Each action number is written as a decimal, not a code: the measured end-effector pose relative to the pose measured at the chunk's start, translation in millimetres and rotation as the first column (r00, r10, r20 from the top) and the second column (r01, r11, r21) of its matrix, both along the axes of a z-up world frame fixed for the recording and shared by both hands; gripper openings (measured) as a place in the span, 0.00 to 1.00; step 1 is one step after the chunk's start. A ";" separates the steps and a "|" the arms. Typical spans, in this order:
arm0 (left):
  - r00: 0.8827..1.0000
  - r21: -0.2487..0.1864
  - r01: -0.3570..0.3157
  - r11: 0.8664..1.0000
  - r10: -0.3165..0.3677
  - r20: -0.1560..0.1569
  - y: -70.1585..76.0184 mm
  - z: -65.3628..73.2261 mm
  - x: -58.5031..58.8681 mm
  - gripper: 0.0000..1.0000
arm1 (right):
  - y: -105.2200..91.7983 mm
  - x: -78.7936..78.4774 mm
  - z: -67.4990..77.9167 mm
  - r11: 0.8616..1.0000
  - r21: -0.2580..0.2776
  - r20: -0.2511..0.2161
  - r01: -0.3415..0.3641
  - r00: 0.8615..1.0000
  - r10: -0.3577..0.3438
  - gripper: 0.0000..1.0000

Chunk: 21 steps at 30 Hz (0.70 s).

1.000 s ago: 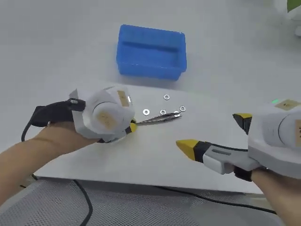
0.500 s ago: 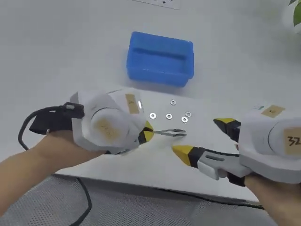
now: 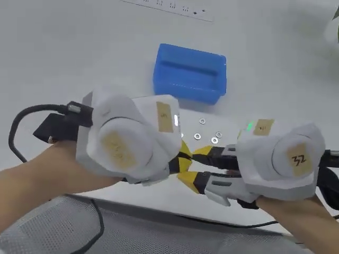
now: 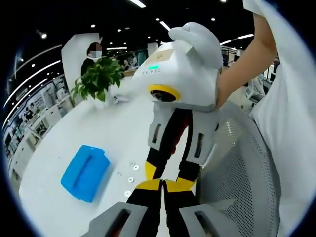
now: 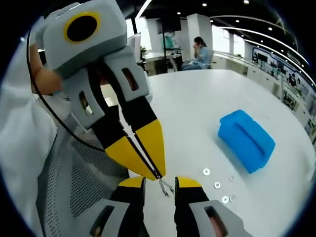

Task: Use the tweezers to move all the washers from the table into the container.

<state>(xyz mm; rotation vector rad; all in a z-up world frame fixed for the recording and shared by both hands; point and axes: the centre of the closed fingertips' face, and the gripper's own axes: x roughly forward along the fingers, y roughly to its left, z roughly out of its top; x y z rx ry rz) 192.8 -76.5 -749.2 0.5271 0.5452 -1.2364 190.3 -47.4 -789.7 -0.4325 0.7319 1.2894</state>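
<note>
My left gripper (image 3: 184, 160) is shut on the metal tweezers (image 5: 166, 187), held above the near table edge. In the right gripper view the left gripper (image 5: 153, 168) comes down from the upper left, and the thin tweezer tips poke out past its yellow fingers. My right gripper (image 5: 160, 183) faces it, open, with the tweezer tips in the gap between its jaws, apart from both. In the head view the right gripper (image 3: 195, 165) meets the left one tip to tip. Several washers (image 3: 197, 136) lie on the white table beyond them. The blue container (image 3: 190, 74) stands further back.
The white table (image 3: 63, 63) stretches wide around the container. A black cable (image 3: 21, 121) trails from the left gripper over the table's near edge. A grey mesh surface (image 3: 63, 227) lies below that edge. A potted plant (image 4: 98, 79) stands far across the table.
The left gripper has lifted the tweezers off the table and drawn them nearer. The right gripper has swung left until its jaws flank the tweezer tips. The head camera has tilted.
</note>
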 end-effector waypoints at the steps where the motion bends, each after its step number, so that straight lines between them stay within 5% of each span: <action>1: 1.000 0.000 0.004 1.000 -0.004 0.008 0.0 2.4 -0.2 0.00 | 0.6 0.1 0.7 1.000 -0.002 0.008 -0.002 1.000 0.002 0.17; 7: 0.998 0.002 0.035 0.999 -0.035 0.045 2.1 20.1 -6.0 0.00 | 4.9 2.1 12.5 0.999 0.033 0.021 -0.012 1.000 0.011 0.09; 13: 0.992 -0.007 0.005 1.000 -0.004 0.128 7.0 37.1 -7.6 0.00 | 8.7 4.5 28.2 0.997 0.069 0.028 -0.022 0.999 0.020 0.07; 17: 0.980 -0.068 -0.104 0.992 0.114 0.161 11.3 45.3 0.6 0.00 | 11.8 5.4 34.9 0.997 0.073 0.072 -0.033 0.997 0.027 0.04; 21: 0.958 -0.157 -0.238 0.958 0.259 0.127 19.2 45.1 7.8 0.01 | 16.3 6.5 33.8 0.998 0.063 0.081 -0.026 0.997 0.021 0.03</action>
